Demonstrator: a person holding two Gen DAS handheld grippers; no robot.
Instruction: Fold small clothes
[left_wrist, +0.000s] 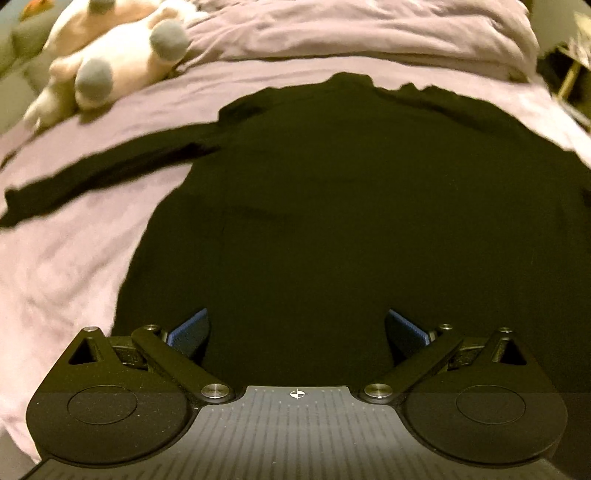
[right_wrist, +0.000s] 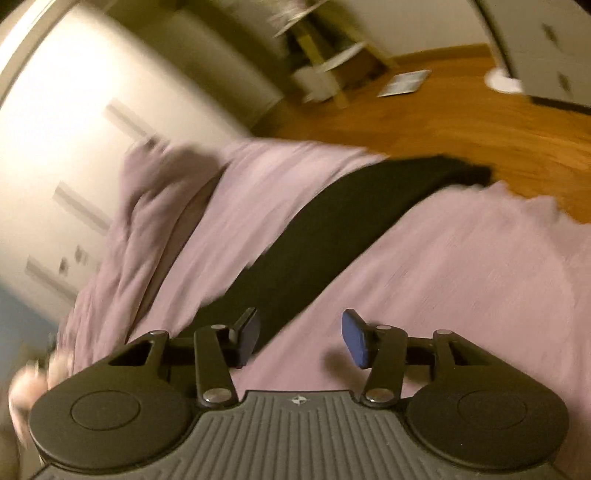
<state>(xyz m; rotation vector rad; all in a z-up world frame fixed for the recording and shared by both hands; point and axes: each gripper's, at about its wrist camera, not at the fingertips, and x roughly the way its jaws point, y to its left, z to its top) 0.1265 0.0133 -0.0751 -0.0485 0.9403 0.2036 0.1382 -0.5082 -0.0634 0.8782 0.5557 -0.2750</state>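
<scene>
L fingers (left_wrist: 297, 332) apart over black top (left_wrist: 332, 221) | R fingers (right_wrist: 301, 338) apart, sleeve (right_wrist: 332, 229) reaches bed edge (right_wrist: 535, 195)

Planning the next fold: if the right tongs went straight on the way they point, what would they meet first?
Probably the black sleeve lying across the lilac bedsheet, just ahead of the open, empty right tongs. The picture is blurred, so it could be bare sheet beside it.

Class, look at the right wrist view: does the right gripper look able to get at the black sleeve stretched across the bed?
Probably yes. The right gripper stands open with nothing between its pads, and the black sleeve lies flat on the lilac sheet just ahead of its left finger, with nothing lying over it.
</scene>
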